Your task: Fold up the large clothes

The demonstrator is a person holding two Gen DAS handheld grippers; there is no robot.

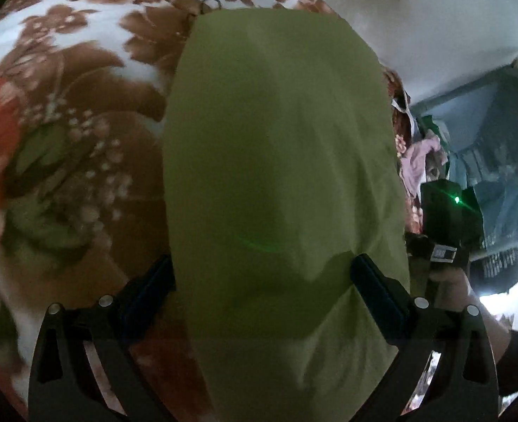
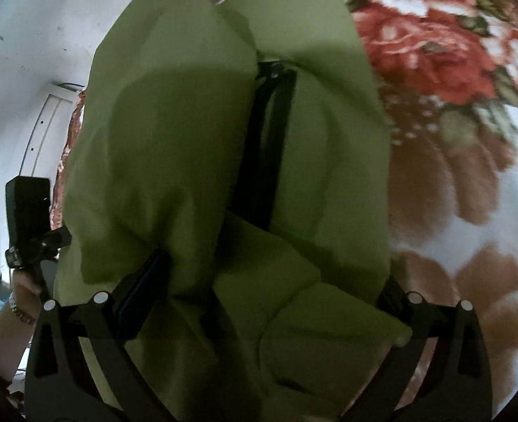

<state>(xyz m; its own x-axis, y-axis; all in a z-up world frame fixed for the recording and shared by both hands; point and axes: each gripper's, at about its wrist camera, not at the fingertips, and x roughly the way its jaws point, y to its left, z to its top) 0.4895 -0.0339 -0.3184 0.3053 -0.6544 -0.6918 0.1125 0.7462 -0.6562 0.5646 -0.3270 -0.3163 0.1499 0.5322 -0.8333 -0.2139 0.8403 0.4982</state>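
A large olive-green garment (image 1: 276,161) fills the middle of the left wrist view, hanging over a floral blanket (image 1: 65,112). My left gripper (image 1: 262,274) has the green cloth bunched between its wide-set fingers; the left finger is partly hidden by the cloth. In the right wrist view the same garment (image 2: 188,133) drapes in folds, with a dark strip (image 2: 262,154) running down its middle. My right gripper (image 2: 269,281) has cloth bunched between its fingers, and the right finger is mostly hidden by it. The other hand-held gripper (image 2: 30,221) shows at the left edge.
The floral blanket (image 2: 452,140) covers the bed under the garment. A white wall (image 2: 30,52) is at the left of the right wrist view. A pile of clothes (image 1: 421,161) and blue furniture (image 1: 498,161) stand at the right of the left wrist view.
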